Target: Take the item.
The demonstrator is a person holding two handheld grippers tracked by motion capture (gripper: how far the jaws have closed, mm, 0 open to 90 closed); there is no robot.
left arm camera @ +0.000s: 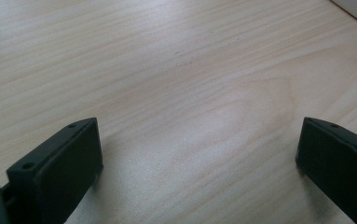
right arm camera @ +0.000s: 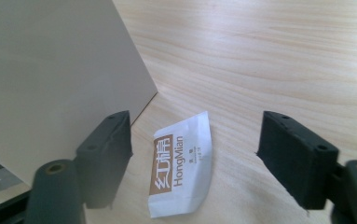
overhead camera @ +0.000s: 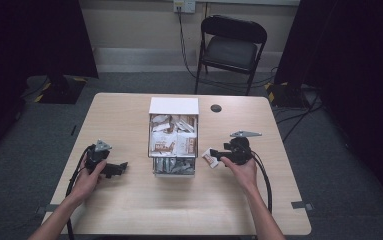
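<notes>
left gripper [overhead camera: 120,168]: held low over the table [overhead camera: 129,210] in the left hand [overhead camera: 86,182], on the left side, well apart from the box; jaws are seen spread wide in the left gripper view, with bare wood grain between them; released, nothing grasped
table: light wood; a small dark round spot [overhead camera: 216,108] is seen near its far edge, right of the box
box [overhead camera: 173,105]: a white box set at the middle of the table; its open top is packed with white and brown sachets, and grey ones are seen at the near end; in the right gripper view its plain side wall [right arm camera: 50,70] is seen just beside one jaw
sachet [right arm camera: 181,163]: a white packet with a brown band printed "hongmian"; laid flat on the table just right of the box; placed between the open jaws, with neither pad seen pressing on it
right gripper [overhead camera: 214,158]: held in the right hand [overhead camera: 243,170], pointed toward the box; jaws are parted on either side of the sachet; released, not clenched
</notes>
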